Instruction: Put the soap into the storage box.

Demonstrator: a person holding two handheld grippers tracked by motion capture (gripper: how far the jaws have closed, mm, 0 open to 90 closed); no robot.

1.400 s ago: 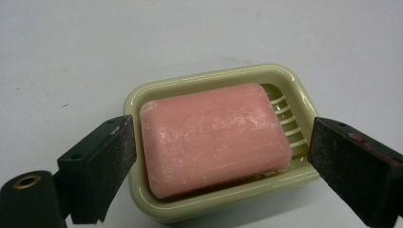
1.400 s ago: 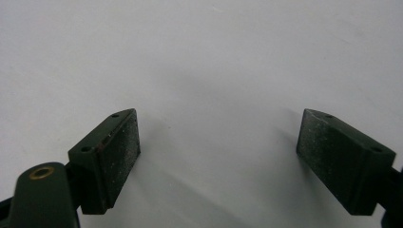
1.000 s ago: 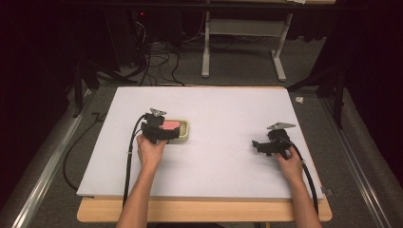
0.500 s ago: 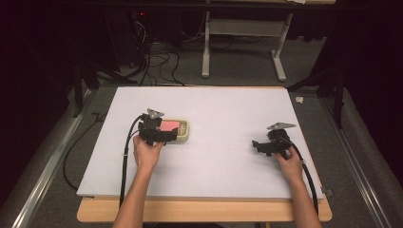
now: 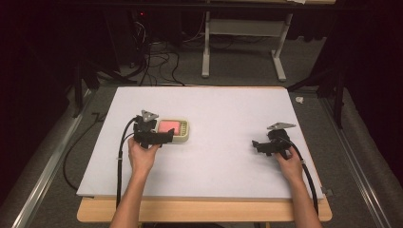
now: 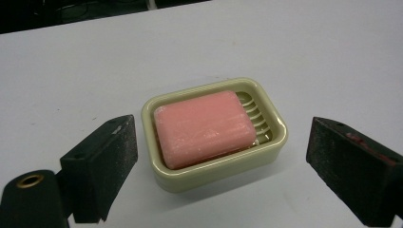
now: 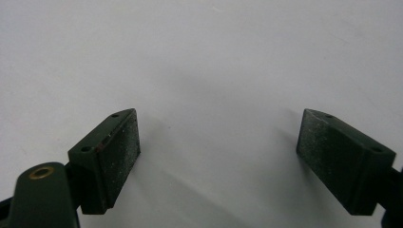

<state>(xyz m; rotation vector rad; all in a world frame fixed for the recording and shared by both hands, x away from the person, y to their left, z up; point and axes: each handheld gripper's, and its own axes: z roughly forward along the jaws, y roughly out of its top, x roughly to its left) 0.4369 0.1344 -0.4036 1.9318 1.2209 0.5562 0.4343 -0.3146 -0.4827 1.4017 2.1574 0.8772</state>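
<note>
A pink bar of soap (image 6: 204,127) lies in a cream soap dish (image 6: 223,167) on the white table top. From above, the soap dish (image 5: 184,134) sits left of the table's middle, with the soap (image 5: 168,126) in it. My left gripper (image 5: 167,136) is at the dish's near-left side, pointing right, and is open. Its black pads (image 6: 107,161) stand wide apart on either side of the dish without touching it. My right gripper (image 5: 257,146) rests low over bare table at the right, open, with nothing between its pads (image 7: 116,152).
The white board (image 5: 218,104) covers the wooden table (image 5: 204,211). Cables trail from both grippers toward the near edge. Beyond the far edge are a white desk frame (image 5: 242,42) and floor cables (image 5: 152,61).
My left gripper has drawn slightly to the left, away from the soap dish. The right gripper has stayed where it was.
</note>
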